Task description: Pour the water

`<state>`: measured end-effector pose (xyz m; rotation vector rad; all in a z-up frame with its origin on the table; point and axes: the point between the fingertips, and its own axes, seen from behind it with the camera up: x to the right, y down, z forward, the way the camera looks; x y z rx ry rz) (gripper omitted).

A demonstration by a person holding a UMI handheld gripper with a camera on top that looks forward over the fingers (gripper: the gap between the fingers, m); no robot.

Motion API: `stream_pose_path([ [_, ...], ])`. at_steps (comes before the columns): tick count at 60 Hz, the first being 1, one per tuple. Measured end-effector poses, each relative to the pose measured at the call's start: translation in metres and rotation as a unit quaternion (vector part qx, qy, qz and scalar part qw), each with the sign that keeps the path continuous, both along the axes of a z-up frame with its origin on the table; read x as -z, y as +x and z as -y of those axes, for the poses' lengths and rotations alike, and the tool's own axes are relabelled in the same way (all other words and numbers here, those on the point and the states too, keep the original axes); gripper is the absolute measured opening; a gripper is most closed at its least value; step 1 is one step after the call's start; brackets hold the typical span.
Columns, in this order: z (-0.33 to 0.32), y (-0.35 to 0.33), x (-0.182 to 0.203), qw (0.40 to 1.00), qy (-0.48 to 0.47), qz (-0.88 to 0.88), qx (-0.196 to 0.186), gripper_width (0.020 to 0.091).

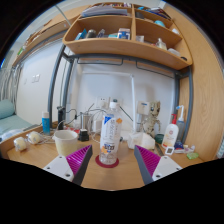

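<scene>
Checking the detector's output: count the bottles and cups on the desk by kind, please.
Clear bottle between the open fingers of the gripper: 1
White bottle with red cap, to the right: 1
White cup, to the left: 1
Total: 3
Small clutter behind is too unclear to count.

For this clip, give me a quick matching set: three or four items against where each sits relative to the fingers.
Things:
1. water bottle
2. pink cup
3. white bottle with red cap
4. wooden shelf

Places:
a. high on the wall, beyond everything
b. between the open fingers of the hand-held gripper, with gaps at both sides
c. ahead, beside the left finger
d. ahead, beyond the right finger

Pairs: 1-b, 2-c, 3-d, 4-a
</scene>
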<state>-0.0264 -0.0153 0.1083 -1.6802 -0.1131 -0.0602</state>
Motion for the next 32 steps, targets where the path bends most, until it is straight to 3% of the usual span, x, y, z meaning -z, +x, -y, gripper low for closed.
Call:
stream_pose_path([
  [14, 0.062, 0.011, -0.014, 1.0, 0.005, -0.017, 0.015, 0.0864],
  [32, 0.084, 0.034, -0.005, 0.999, -0.001, -0.038, 0.033, 0.0863],
])
